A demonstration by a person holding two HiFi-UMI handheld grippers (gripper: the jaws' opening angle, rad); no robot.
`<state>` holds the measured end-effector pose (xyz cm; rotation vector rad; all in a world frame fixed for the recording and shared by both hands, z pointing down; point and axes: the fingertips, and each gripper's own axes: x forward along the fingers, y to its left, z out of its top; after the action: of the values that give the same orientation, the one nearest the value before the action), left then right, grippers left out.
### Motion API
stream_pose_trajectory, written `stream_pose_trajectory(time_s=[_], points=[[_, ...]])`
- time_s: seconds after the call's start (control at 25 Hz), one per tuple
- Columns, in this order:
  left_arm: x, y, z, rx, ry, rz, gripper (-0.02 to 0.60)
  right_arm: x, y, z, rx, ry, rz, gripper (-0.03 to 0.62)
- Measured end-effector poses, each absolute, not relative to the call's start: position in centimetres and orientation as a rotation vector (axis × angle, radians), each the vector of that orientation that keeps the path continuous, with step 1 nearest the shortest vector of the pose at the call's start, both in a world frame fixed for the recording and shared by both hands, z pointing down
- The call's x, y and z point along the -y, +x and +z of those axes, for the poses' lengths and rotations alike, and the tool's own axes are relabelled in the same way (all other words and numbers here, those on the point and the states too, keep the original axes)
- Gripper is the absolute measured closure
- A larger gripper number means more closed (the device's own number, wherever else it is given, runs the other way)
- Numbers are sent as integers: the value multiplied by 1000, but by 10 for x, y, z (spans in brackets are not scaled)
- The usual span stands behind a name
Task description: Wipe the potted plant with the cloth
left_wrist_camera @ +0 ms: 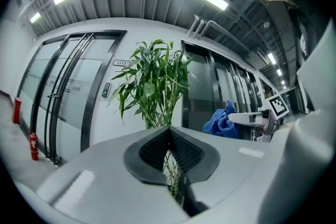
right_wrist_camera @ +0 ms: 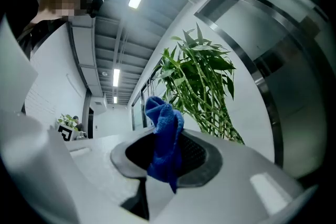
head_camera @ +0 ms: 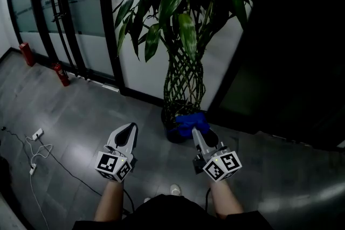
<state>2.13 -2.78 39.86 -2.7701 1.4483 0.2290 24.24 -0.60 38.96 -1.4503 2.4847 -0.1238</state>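
A tall potted plant [head_camera: 183, 19] with a braided stem [head_camera: 184, 83] stands in a dark pot [head_camera: 171, 122] against the white wall. My right gripper [head_camera: 195, 127] is shut on a blue cloth [head_camera: 188, 122], held low in front of the pot. In the right gripper view the blue cloth [right_wrist_camera: 164, 139] hangs out between the jaws, with the plant's leaves [right_wrist_camera: 202, 86] beyond. My left gripper [head_camera: 129, 127] hovers left of the pot, jaws shut with nothing between them. The left gripper view shows the plant [left_wrist_camera: 155, 84] ahead and the cloth [left_wrist_camera: 220, 122] at right.
Glass doors with dark frames [head_camera: 59, 8] line the left wall. Two red fire extinguishers [head_camera: 61, 74] stand at their base. A white power strip and cables [head_camera: 35, 137] lie on the grey floor at left. A dark panel [head_camera: 291, 46] rises right of the plant.
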Motion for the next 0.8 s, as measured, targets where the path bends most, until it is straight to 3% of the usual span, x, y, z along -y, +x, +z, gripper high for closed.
stream_pose_trajectory(time_s=[0.8], points=[[8, 29, 425, -1441, -2838, 158, 575, -18, 240, 408, -2531, -1499, -182, 490]])
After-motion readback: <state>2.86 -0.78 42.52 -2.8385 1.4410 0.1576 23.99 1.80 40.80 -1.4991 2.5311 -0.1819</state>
